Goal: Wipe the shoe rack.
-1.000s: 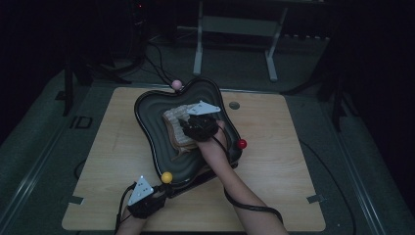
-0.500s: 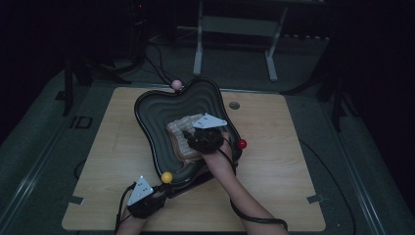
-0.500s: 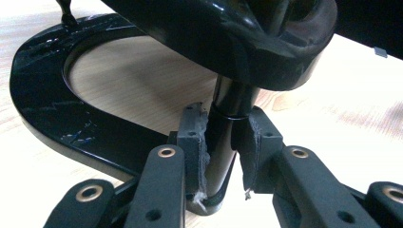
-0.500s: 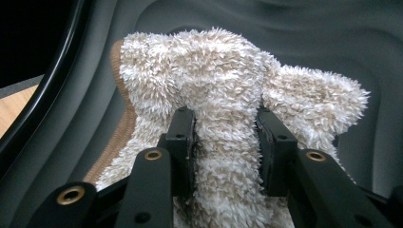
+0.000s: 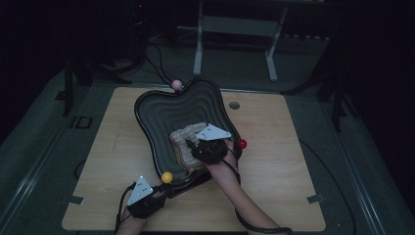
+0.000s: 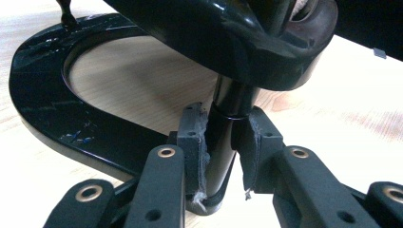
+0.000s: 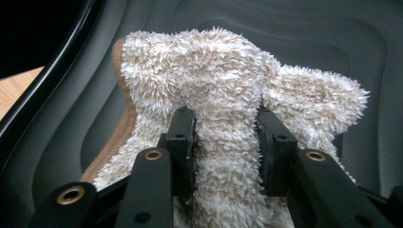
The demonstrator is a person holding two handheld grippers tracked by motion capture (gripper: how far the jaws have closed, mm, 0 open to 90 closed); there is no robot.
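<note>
A black ribbed bowl-shaped tray stands raised on a black stand in the middle of the wooden table. A beige fluffy cloth lies in its near right part. My right gripper is shut on a bunched fold of the cloth, low over the tray. At the tray's near edge, my left gripper is shut on the stand's black upright post. The stand's curved black base rests on the table.
Coloured balls sit on the tray's rim: pink at the back, red at the right, yellow at the front. A small grey disc lies on the table behind the tray. Metal frame legs stand on the floor beyond.
My right gripper has drawn the cloth toward me and a little down inside the tray. The left gripper has stayed put on the post.
</note>
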